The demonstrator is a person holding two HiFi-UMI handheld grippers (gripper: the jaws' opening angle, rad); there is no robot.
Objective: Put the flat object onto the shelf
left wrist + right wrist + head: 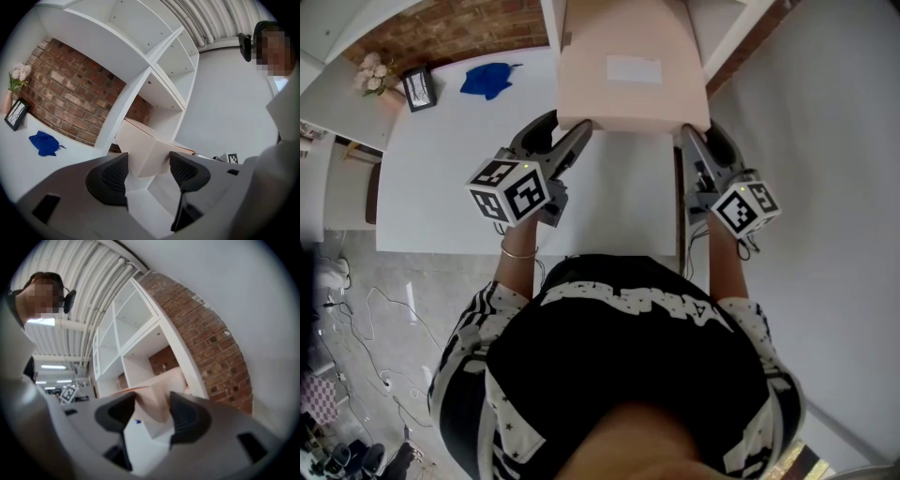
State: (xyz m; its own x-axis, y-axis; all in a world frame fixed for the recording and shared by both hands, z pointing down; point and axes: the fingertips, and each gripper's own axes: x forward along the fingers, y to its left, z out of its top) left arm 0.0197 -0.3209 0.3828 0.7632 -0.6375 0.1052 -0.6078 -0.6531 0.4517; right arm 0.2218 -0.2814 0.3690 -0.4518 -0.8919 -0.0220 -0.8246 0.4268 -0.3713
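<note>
Cables trail on the grey floor [356, 309] by the surface's near-left corner. Left claw [575, 136] and right claw [692, 141] each pinch a near corner of the flat pink box [633, 70], which is above the white surface [441, 187] at its right edge, far end at the white shelf unit [154, 79]. Far-left corner: blue cloth [487, 80], picture frame [419, 89], flowers [373, 70]. Brick wall [70, 93] behind.

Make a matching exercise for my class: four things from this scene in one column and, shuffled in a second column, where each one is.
Column A
1. flat box
2. blue cloth
3. picture frame
4. flowers

Column B
a. crumpled on the white table
b. at the table's far left corner, by the brick wall
c. held before the shelf by the left gripper and right gripper
d. propped between flowers and cloth

Pairs: 1-c, 2-a, 3-d, 4-b
</note>
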